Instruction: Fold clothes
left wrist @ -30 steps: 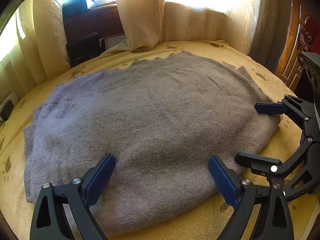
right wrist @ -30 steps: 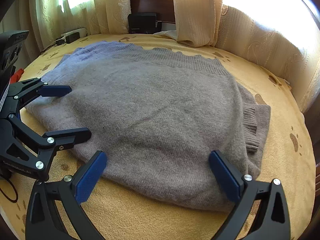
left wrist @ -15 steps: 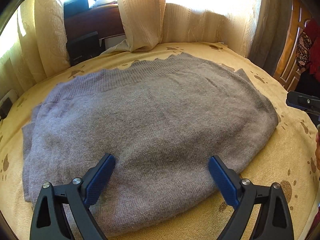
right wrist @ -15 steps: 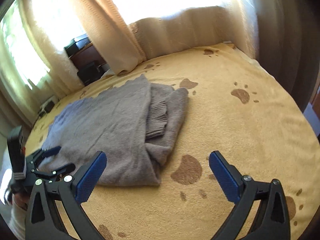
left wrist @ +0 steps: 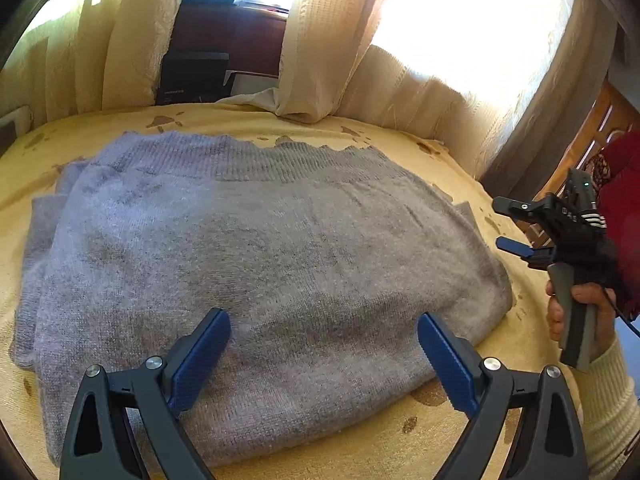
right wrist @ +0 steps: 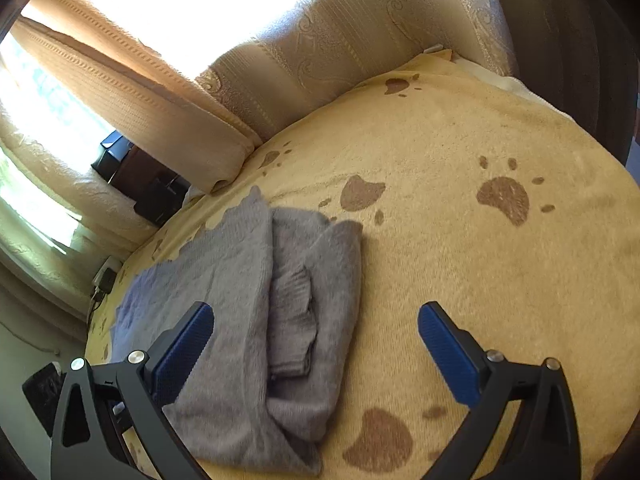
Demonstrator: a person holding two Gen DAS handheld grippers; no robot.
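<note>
A grey knitted sweater (left wrist: 256, 256) lies partly folded on the yellow paw-print blanket (left wrist: 472, 432). My left gripper (left wrist: 324, 356) hovers open over its near edge, nothing between the blue pads. In the left wrist view my right gripper (left wrist: 508, 226) is raised off the sweater's right side, open, held by a hand (left wrist: 576, 312). From the right wrist view the sweater (right wrist: 240, 320) shows its folded side with a ribbed cuff (right wrist: 294, 320) tucked in. The right gripper (right wrist: 316, 352) stands open above that side.
Cream curtains (left wrist: 320, 40) hang along the far side of the bed. A dark wooden sill with black boxes (left wrist: 192, 76) sits behind them. The person's red sleeve (left wrist: 620, 184) is at the right edge. Bare blanket (right wrist: 500, 280) stretches right of the sweater.
The right gripper has left the sweater's right edge, lifted and swung out to the right, looking at it side-on. The left gripper stayed open over the near edge, tilting slightly.
</note>
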